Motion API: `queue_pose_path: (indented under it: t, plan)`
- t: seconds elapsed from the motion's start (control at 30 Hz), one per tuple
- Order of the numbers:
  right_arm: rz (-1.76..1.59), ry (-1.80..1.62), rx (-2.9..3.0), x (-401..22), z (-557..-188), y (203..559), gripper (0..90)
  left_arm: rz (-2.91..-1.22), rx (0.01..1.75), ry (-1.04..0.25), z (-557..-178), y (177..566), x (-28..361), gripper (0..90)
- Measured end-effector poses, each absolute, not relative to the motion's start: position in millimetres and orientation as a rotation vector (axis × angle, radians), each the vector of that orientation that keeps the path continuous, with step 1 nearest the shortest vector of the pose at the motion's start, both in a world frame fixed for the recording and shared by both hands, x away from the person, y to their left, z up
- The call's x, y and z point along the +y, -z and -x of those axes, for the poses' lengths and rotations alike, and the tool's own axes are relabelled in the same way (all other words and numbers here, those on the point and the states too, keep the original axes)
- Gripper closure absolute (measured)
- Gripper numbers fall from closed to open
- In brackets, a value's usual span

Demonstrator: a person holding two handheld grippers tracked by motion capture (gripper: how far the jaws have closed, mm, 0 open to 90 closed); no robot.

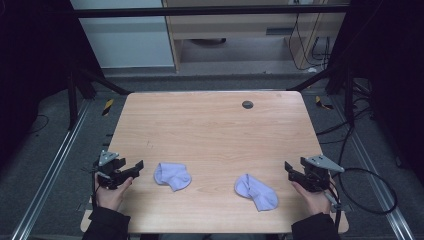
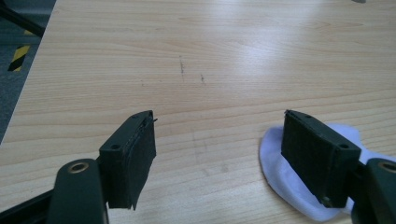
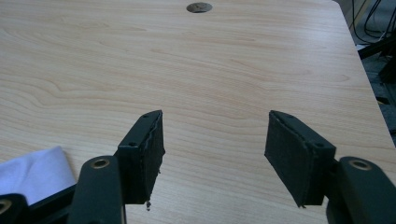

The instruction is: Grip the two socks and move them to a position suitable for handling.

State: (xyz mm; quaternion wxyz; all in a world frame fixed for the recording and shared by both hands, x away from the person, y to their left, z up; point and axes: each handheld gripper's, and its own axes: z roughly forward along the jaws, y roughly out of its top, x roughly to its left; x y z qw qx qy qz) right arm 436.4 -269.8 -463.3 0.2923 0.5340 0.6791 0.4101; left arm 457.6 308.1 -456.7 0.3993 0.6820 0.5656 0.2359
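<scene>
Gaping wide, both the left gripper (image 2: 217, 154) and right gripper (image 3: 215, 154) jaws hold nothing.

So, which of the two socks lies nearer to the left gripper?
The sock on the left, right beside the open left gripper. The other sock lies by the right gripper.

Two pale socks lie on one table (image 1: 210, 125): one (image 1: 172, 175) at seven o'clock, one (image 1: 256, 191) at five.
</scene>
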Motion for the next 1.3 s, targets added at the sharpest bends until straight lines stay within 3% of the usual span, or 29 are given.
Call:
queue_pose_path:
  t: [0.47, 1.3]
  plan:
    - [-1.373, -1.107, 1.865, -251, -427, 452, 43.4, -1.779, 1.308, -0.582, -444, 447, 267, 27.9]
    - [-1.298, -1.104, 2.013, -222, -415, 440, 45.0, -1.842, 1.181, -0.538, -447, 433, 192, 30.9]
